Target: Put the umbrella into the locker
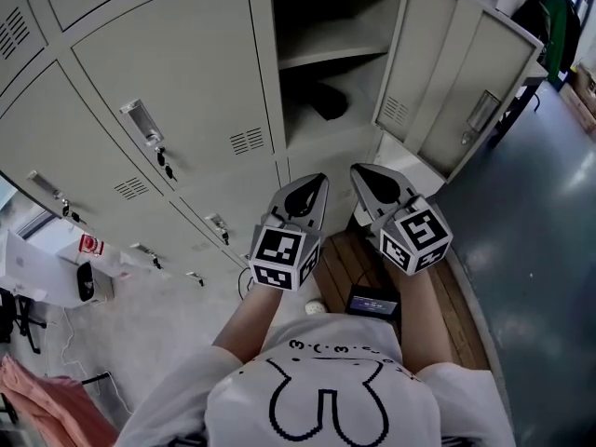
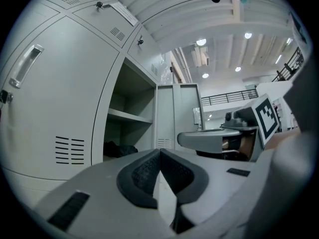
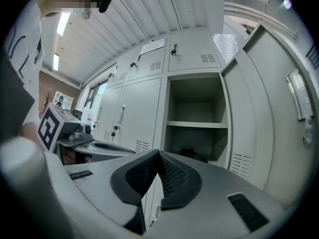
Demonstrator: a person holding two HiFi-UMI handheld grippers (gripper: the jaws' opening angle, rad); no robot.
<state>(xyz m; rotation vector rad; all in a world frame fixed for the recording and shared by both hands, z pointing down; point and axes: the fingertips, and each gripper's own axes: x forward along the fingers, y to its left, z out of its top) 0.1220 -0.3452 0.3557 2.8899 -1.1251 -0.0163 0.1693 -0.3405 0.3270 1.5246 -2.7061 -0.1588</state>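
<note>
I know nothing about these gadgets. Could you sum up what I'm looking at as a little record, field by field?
Storage: locker open, door swung to the right
Contents: dark bundle, probably the umbrella, lying below the shelf
Left hand: left gripper shut, empty
Right hand: right gripper shut, empty
Position: both grippers outside the locker, side by side, pointing toward it

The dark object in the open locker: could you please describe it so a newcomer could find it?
In the wall of beige lockers, one door stands open. Under its inner shelf lies the dark object, a small black bundle, the only thing visible inside.
</note>
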